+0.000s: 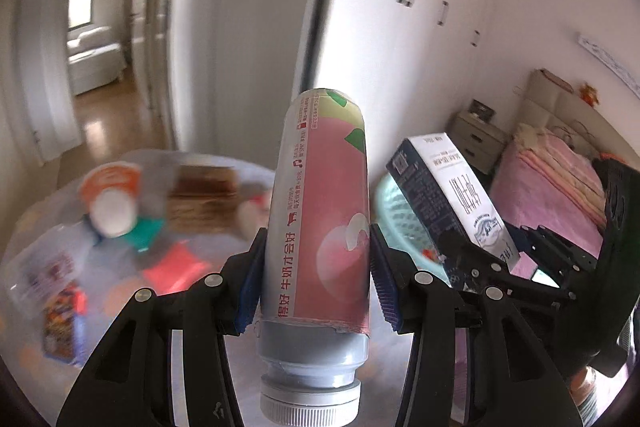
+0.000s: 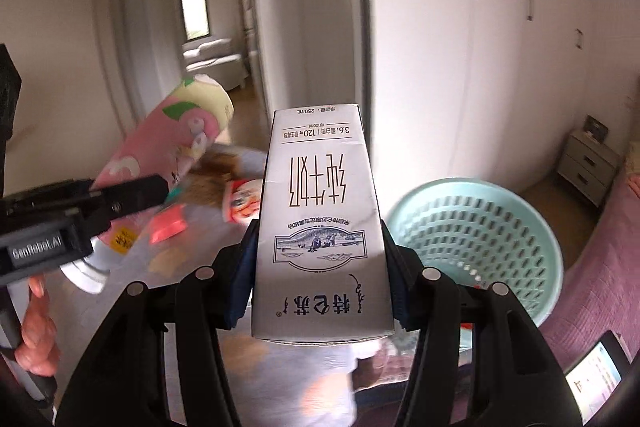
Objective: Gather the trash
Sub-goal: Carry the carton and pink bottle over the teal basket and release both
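Left gripper point(image 1: 316, 267) pinching pink bottle point(image 1: 320, 211) between blue pads point(image 1: 384, 283), cap nearest the lens, base toward 12 o'clock. Right gripper point(image 2: 320, 267) clamped on white milk carton point(image 2: 320, 227), print inverted, held above the table point(image 2: 280, 367). Farther off, mint mesh basket point(image 2: 480, 227) at 3 o'clock of the carton; blurred litter point(image 1: 120, 203) on the table at 9 o'clock of the bottle
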The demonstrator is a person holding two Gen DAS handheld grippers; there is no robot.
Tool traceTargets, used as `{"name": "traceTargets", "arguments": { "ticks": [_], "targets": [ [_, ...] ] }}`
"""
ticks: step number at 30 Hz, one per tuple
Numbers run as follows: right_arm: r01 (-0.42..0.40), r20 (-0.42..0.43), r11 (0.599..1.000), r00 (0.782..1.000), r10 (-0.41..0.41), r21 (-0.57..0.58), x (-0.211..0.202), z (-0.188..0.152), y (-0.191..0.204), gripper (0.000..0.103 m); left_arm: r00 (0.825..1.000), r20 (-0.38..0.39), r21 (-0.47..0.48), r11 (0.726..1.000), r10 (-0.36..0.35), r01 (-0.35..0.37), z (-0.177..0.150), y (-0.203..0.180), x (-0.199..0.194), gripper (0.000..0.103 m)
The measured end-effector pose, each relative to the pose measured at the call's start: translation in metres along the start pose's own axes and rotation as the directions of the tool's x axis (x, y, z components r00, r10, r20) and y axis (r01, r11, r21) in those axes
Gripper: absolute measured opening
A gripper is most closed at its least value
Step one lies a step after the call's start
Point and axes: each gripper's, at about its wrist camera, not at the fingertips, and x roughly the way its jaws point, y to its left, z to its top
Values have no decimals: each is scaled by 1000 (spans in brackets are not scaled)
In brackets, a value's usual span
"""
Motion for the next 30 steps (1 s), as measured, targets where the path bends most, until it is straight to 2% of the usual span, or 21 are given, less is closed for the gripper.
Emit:
{"name": "traceTargets", "arguments": {
  "ticks": [6, 10, 12, 18, 22, 24, 28, 30],
  "targets": [
    [106, -15, 987, 994, -105, 123, 7, 4, -59, 52, 995, -45, 41, 995, -88, 90, 13, -40, 38, 46],
    [179, -59, 964, 984, -170, 196, 13, -1, -98, 52, 976, -112, 18, 981, -189, 192, 25, -64, 78, 46],
    [220, -87, 948, 975, -205, 230, 18, -4, -116, 52, 965, -142, 5, 975, -219, 222, 27, -71, 95, 46],
    [301, -150, 909, 952, -268, 287, 25, -12, -156, 52, 942, -216, -4, 965, -257, 263, 31, -94, 154, 47],
    [331, -175, 894, 941, -290, 302, 30, -13, -168, 52, 943, -221, -13, 967, -250, 253, 30, -104, 182, 49],
    [342, -179, 891, 937, -299, 299, 34, -11, -168, 52, 947, -199, -12, 967, -251, 254, 33, -106, 186, 67],
    [371, -186, 883, 926, -328, 289, 48, -5, -175, 53, 949, -172, -16, 964, -265, 266, 34, -101, 179, 67],
    [369, -196, 883, 926, -323, 291, 56, -5, -179, 63, 954, -158, -1, 966, -255, 259, 33, -99, 173, 67]
  ]
}}
